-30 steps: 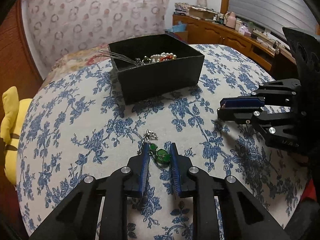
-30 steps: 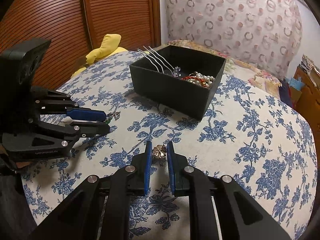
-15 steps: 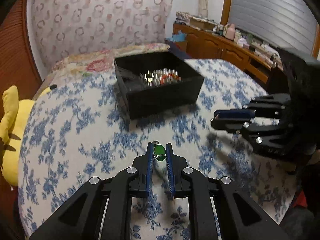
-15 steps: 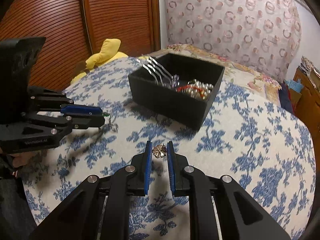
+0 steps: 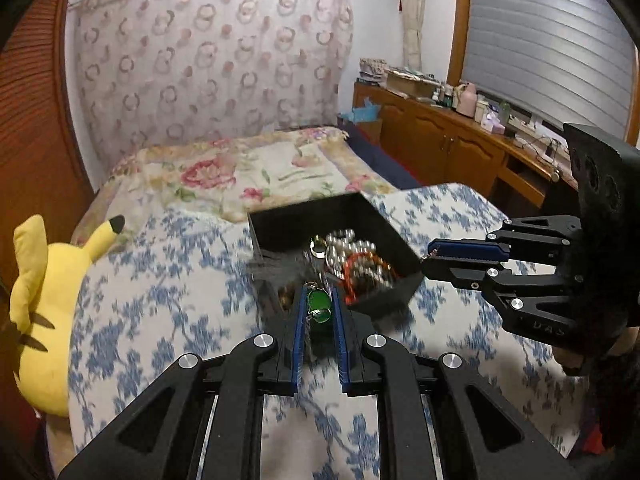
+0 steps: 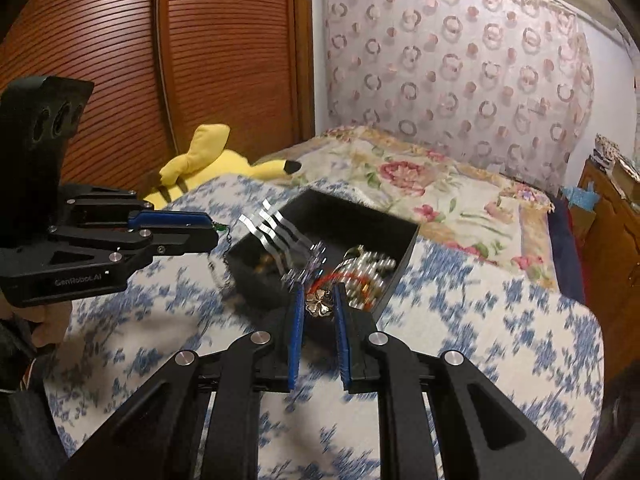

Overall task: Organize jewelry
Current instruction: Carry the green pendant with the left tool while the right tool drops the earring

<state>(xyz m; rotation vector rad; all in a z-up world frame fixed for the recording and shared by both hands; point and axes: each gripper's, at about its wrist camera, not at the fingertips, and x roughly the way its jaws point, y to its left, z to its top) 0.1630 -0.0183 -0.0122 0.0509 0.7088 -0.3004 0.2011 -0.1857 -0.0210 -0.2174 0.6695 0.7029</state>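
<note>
Now | left tool pinches glossy green pendant | right tool pinches flower-shaped metal charm

In the right wrist view, the left hand-held gripper, at about 9 o'clock, carries pale lettering "GenRobot.AI" on the lower side of its black body. In the left wrist view, the right hand-held gripper, at 3 o'clock, shows faint letters, seemingly "DAS", too blurred to confirm.

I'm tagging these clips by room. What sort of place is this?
Most likely a home bedroom. The black box of jewelry sits on a bed with a blue floral cover, a yellow plush toy lies at its edge, and a cluttered wooden dresser stands below a shuttered window.
</note>
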